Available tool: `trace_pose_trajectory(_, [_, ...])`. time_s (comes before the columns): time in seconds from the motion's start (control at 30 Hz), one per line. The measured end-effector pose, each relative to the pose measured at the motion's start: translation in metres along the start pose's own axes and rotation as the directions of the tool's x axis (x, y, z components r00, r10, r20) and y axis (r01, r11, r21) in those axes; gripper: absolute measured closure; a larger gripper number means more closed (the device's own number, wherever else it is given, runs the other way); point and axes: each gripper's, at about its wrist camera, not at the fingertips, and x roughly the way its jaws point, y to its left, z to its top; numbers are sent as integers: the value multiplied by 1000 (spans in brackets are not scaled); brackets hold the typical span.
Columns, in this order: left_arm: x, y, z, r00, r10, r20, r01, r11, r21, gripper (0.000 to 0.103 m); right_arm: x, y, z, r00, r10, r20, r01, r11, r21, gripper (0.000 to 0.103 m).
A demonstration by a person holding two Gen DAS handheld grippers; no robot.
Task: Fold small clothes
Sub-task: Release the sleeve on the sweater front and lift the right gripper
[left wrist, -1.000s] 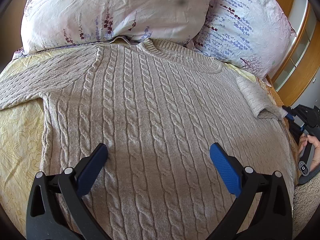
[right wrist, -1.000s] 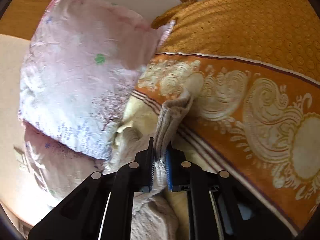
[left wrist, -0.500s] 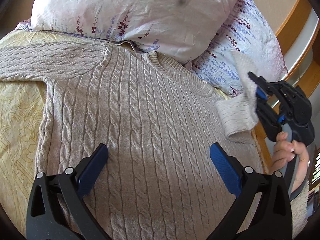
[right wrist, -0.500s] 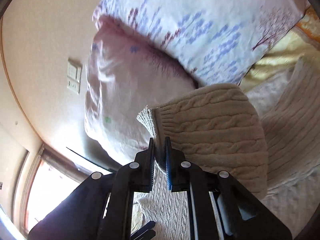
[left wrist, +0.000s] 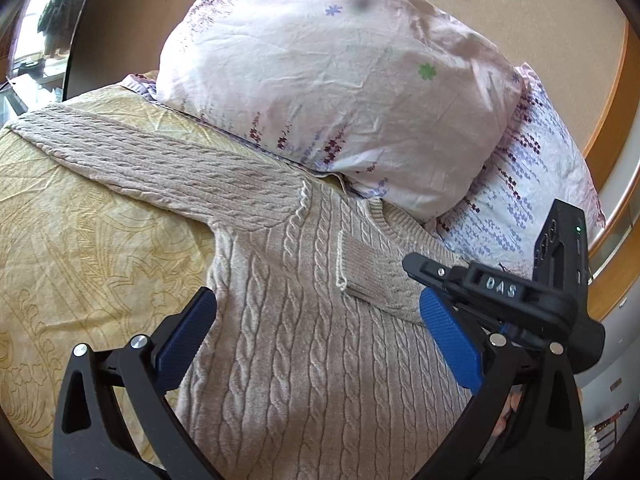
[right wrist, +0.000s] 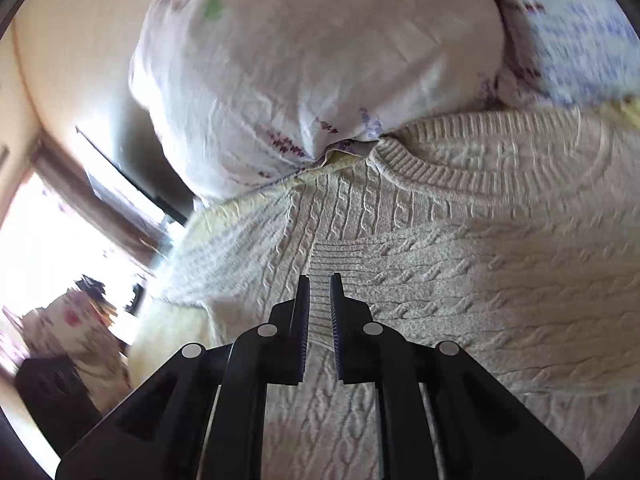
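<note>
A beige cable-knit sweater (left wrist: 304, 360) is lying face up on the bed (left wrist: 80, 248), its collar tucked under the pillows (left wrist: 340, 92). One sleeve (left wrist: 160, 168) is stretching out flat across the yellow bedspread toward the left of the left wrist view. The other sleeve (left wrist: 380, 276) is lying folded over the chest, its ribbed cuff (right wrist: 332, 256) resting just below the collar. The left gripper (left wrist: 316, 344) is hovering over the sweater with its blue fingers (left wrist: 188, 336) standing wide apart and nothing between them. The right gripper (right wrist: 319, 292) is sitting just over the cuff; its fingers have just been opening, and a narrow gap is showing between them with the cuff lying below, not pinched. In the left wrist view the right gripper's black body is showing at the right, beside the folded sleeve
</note>
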Motion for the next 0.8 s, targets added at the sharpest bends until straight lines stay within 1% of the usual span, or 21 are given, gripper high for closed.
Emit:
trace_pose_trajectory(0.07, [-6, 6, 1, 998, 46, 38, -45, 999, -28, 2, 0, 14, -5, 999, -41, -19, 39, 993, -111, 61])
trace_pose_trajectory(0.13, [-13, 12, 2, 992, 103, 75, -99, 993, -61, 2, 7, 24, -11, 996, -74, -48, 64, 979, -192, 61])
trace_pose_trajectory(0.17, [-16, 16, 3, 987, 131, 93, -123, 989, -84, 2, 18, 30, -11, 993, -92, -68, 75, 971, -228, 61])
trace_pose_trajectory(0.27, [-26, 26, 3, 975, 179, 135, -161, 978, -135, 2, 31, 36, -24, 981, -163, -103, 121, 937, -328, 61])
trace_pose_trajectory(0.3, [-29, 29, 4, 971, 188, 145, -167, 975, -145, 2, 36, 41, -26, 976, -193, -102, 144, 920, -365, 61])
trace_pose_trajectory(0.37, [-31, 31, 4, 969, 196, 150, -173, 972, -156, 2, 42, 50, -30, 966, -248, -71, 194, 880, -435, 61])
trace_pose_trajectory(0.4, [-30, 32, 4, 970, 195, 146, -172, 972, -157, 2, 43, 52, -30, 962, -267, -57, 215, 868, -447, 66])
trace_pose_trajectory(0.43, [-29, 32, 4, 971, 195, 138, -173, 973, -155, 2, 44, 51, -28, 958, -284, -42, 237, 865, -441, 73])
trace_pose_trajectory(0.47, [-27, 32, 4, 973, 194, 128, -174, 973, -152, 2, 43, 48, -23, 956, -290, -31, 251, 870, -423, 90])
trace_pose_trajectory(0.5, [-25, 32, 4, 974, 193, 119, -175, 973, -150, 2, 40, 45, -18, 959, -284, -18, 254, 883, -395, 95])
trace_pose_trajectory(0.6, [-23, 34, 4, 976, 191, 107, -173, 972, -161, 2, 24, 37, 1, 966, -249, 66, 257, 918, -302, 95])
trace_pose_trajectory(0.67, [-21, 35, 5, 976, 191, 102, -172, 971, -168, 2, 16, 38, 14, 972, -205, 116, 228, 941, -249, 95])
trace_pose_trajectory(0.73, [-20, 35, 5, 977, 190, 95, -172, 970, -171, 2, 20, 41, 21, 980, -156, 121, 180, 958, -223, 95])
trace_pose_trajectory(0.8, [-19, 36, 5, 978, 188, 88, -170, 970, -172, 2, 30, 44, 20, 986, -142, 83, 158, 961, -227, 95])
